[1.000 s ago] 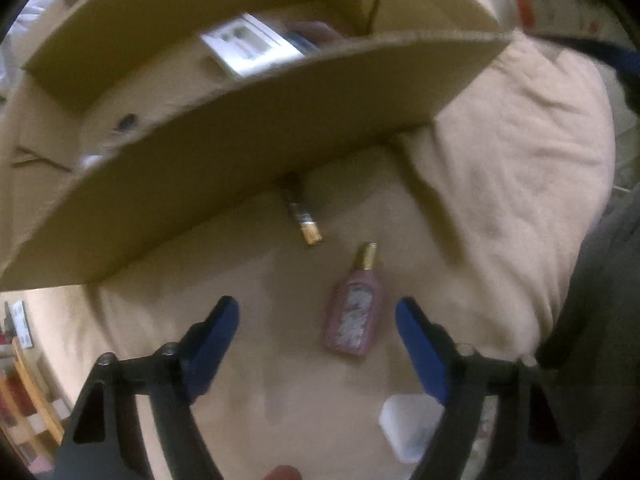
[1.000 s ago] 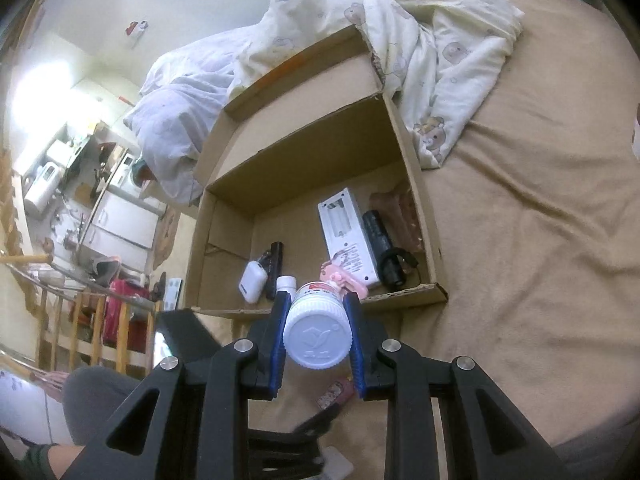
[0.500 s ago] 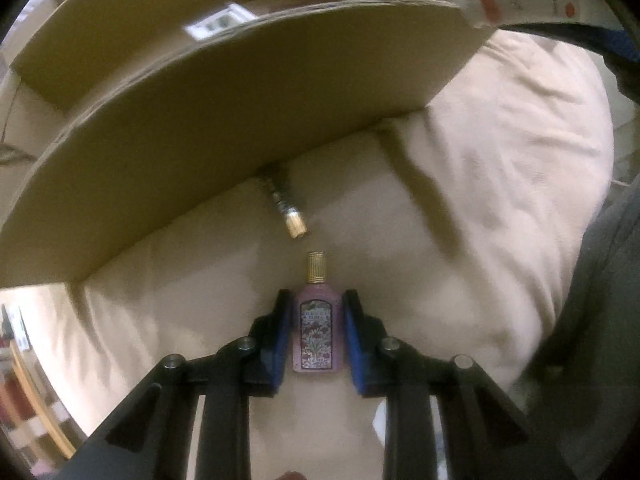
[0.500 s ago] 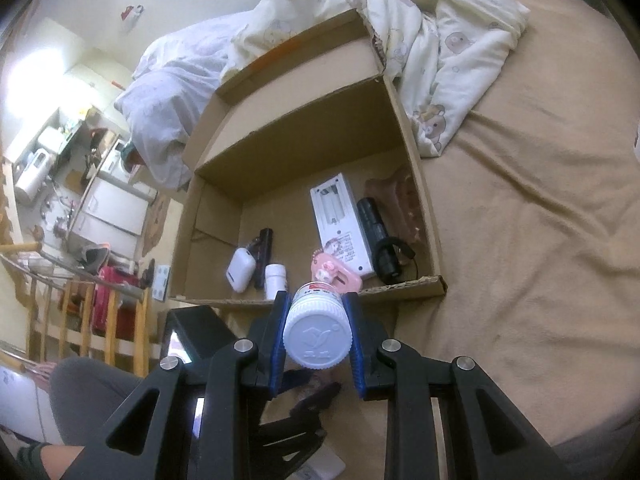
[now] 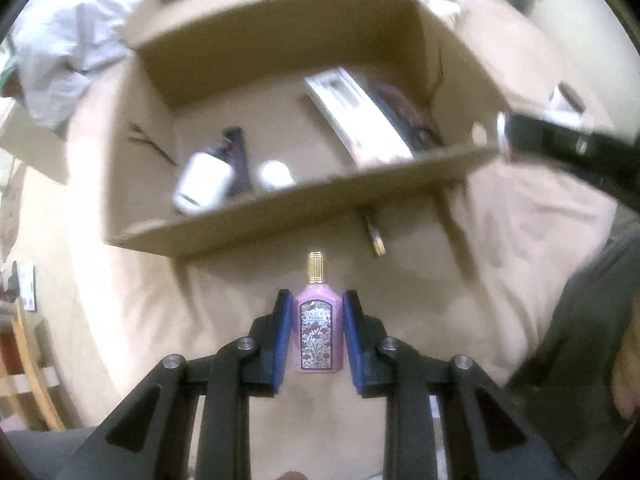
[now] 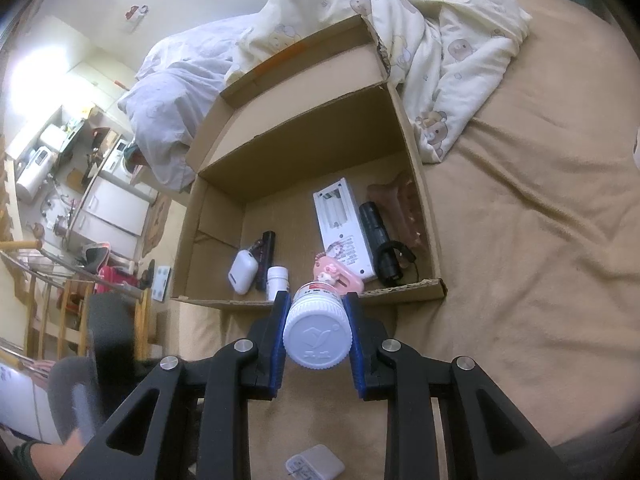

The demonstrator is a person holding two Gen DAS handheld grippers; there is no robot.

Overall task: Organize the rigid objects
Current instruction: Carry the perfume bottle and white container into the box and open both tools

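Note:
My left gripper (image 5: 318,312) is shut on a pink perfume bottle (image 5: 319,328) with a gold cap, held above the tan bedspread in front of the open cardboard box (image 5: 304,200). My right gripper (image 6: 316,320) is shut on a white-capped jar (image 6: 317,332), cap toward the camera, just before the box's near wall (image 6: 400,292). Inside the box lie a white earbud case (image 6: 242,272), a small white bottle (image 6: 277,280), a dark stick (image 6: 266,256), a white rectangular device (image 6: 344,220), a black flashlight (image 6: 378,240), a pink item (image 6: 338,274) and a brown object (image 6: 400,208).
A gold-tipped brush (image 5: 374,232) lies on the bedspread by the box's near wall. A small white pack (image 6: 316,464) lies behind my right gripper. Crumpled bedding (image 6: 420,20) sits beyond the box. A person's dark-clad leg (image 5: 580,340) is at the right.
My left gripper shut on the pink perfume bottle and lifted it off the bedspread; the box's inside has come into its view. My right gripper stayed put with the jar.

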